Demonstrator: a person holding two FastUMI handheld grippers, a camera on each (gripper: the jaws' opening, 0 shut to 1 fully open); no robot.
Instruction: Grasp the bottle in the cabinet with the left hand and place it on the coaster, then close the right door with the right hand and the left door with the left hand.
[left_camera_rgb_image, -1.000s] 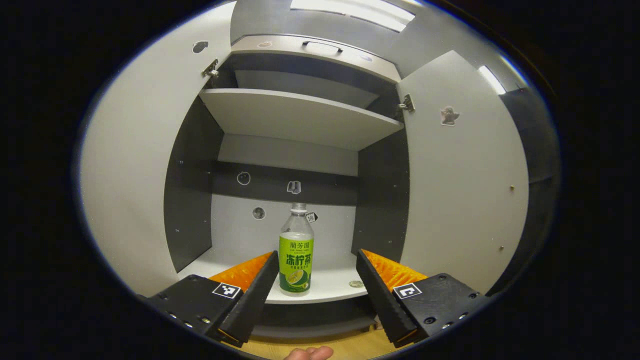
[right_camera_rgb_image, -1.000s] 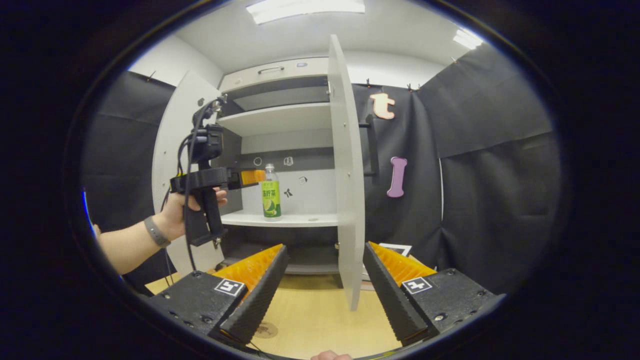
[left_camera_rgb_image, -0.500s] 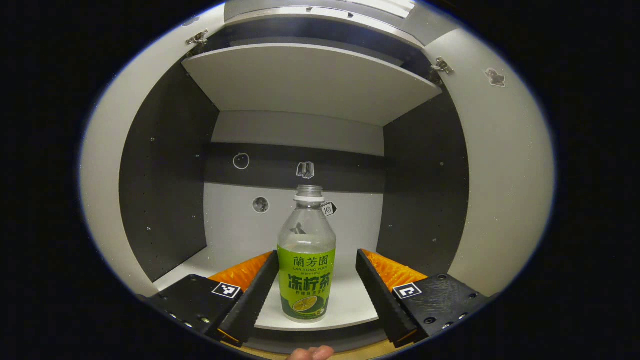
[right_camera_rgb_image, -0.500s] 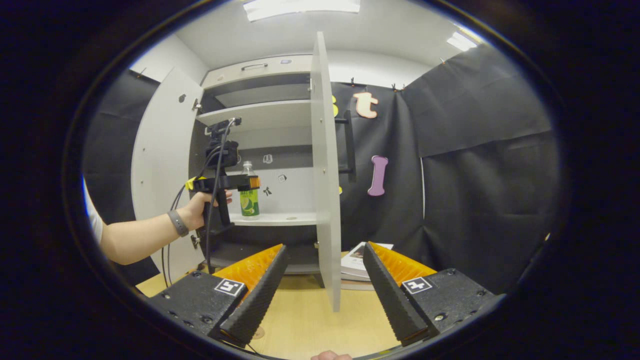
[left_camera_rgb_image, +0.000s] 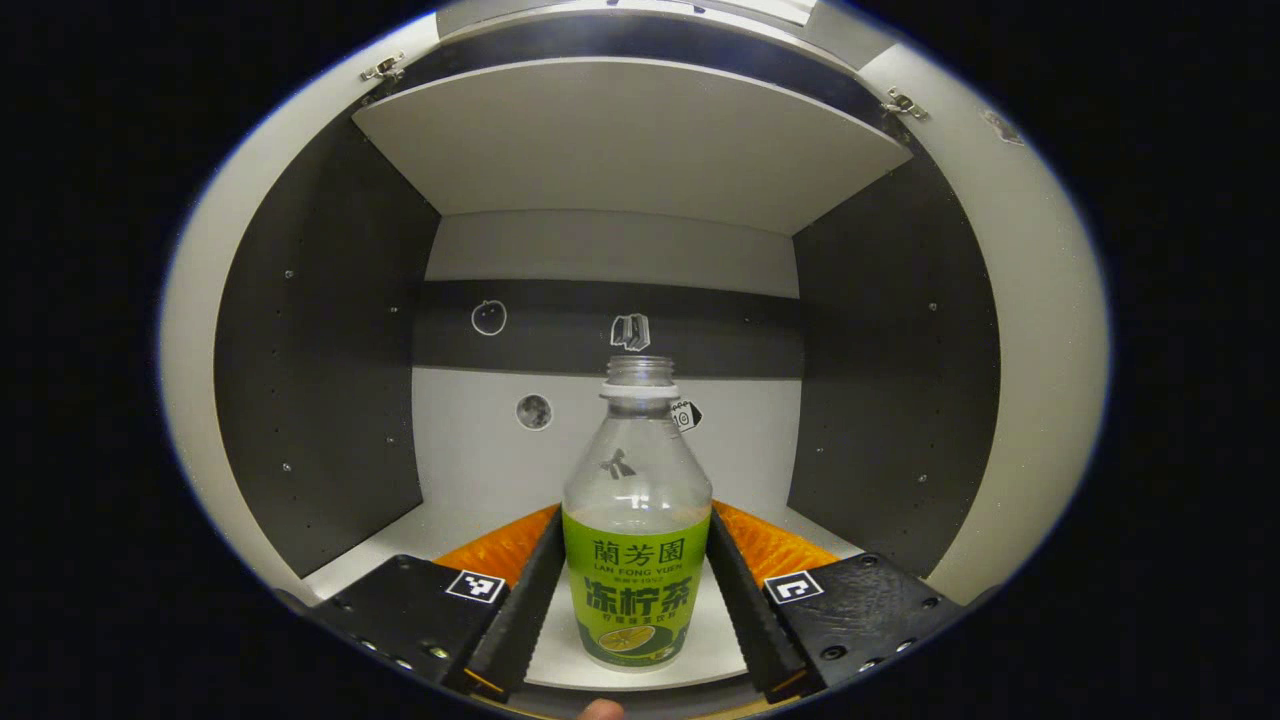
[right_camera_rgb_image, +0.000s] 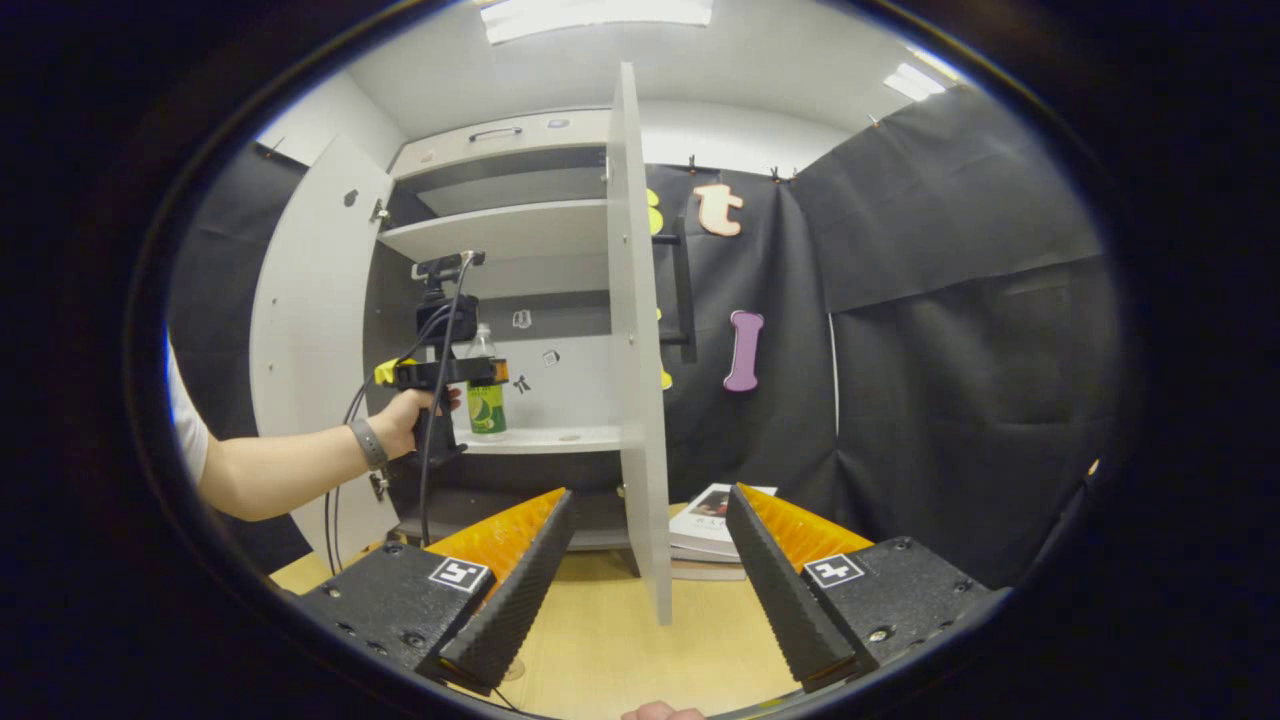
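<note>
Landmark: I take the cabinet (right_camera_rgb_image: 520, 230) as reference, both doors swung open.
Bottle: my bottle (left_camera_rgb_image: 637, 560) stands upright on the cabinet's lower shelf (left_camera_rgb_image: 700, 610), near its front edge, clear with a green label.
Left gripper: my left gripper (left_camera_rgb_image: 631, 600) reaches into the cabinet, a finger at either side of the bottle, right against the label; I cannot tell whether they press it.
Right gripper: my right gripper (right_camera_rgb_image: 648, 575) is released, fingers spread, hovering over the wooden table (right_camera_rgb_image: 610, 640) in front of the cabinet.
Right door: right door (right_camera_rgb_image: 635, 340) seen edge-on, between my right fingers.
Left door: left door (right_camera_rgb_image: 310, 330) beside the hand (right_camera_rgb_image: 405, 425) holding the left gripper.
Books: a stack (right_camera_rgb_image: 715, 525) lies on the table, beyond the right door.
</note>
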